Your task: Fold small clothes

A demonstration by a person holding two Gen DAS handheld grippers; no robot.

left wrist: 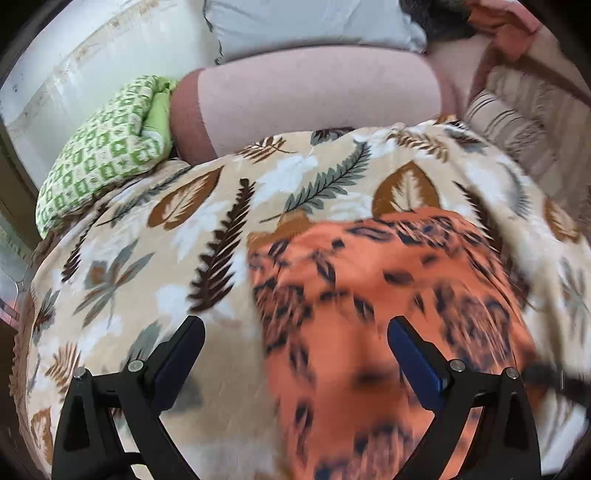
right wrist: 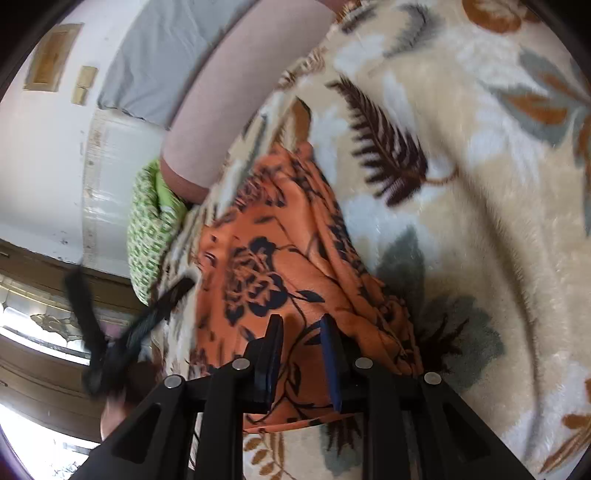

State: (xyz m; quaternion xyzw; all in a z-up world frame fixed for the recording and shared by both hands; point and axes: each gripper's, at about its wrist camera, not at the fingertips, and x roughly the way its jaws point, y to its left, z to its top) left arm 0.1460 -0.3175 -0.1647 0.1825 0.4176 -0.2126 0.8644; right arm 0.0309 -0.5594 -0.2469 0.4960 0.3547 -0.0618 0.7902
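An orange garment (left wrist: 388,295) with a dark flower print lies folded on a cream leaf-print blanket (left wrist: 166,258). My left gripper (left wrist: 295,325) hovers over the garment's left edge, jaws wide open and nothing between them. In the right wrist view it is a blurred black shape (right wrist: 125,295) beyond the garment's (right wrist: 266,251) far side. My right gripper (right wrist: 301,332) is over the garment's near end, its jaws a narrow gap apart. Flat cloth shows through that gap with no pinched ridge. The near hem runs under the fingers.
A green patterned pillow (left wrist: 103,155), a long pink bolster (left wrist: 314,103) and a grey pillow (left wrist: 295,26) line the far side against a white wall. A striped cushion (left wrist: 517,122) sits at the right. The blanket's edge drops off at the left, by a window (right wrist: 44,325).
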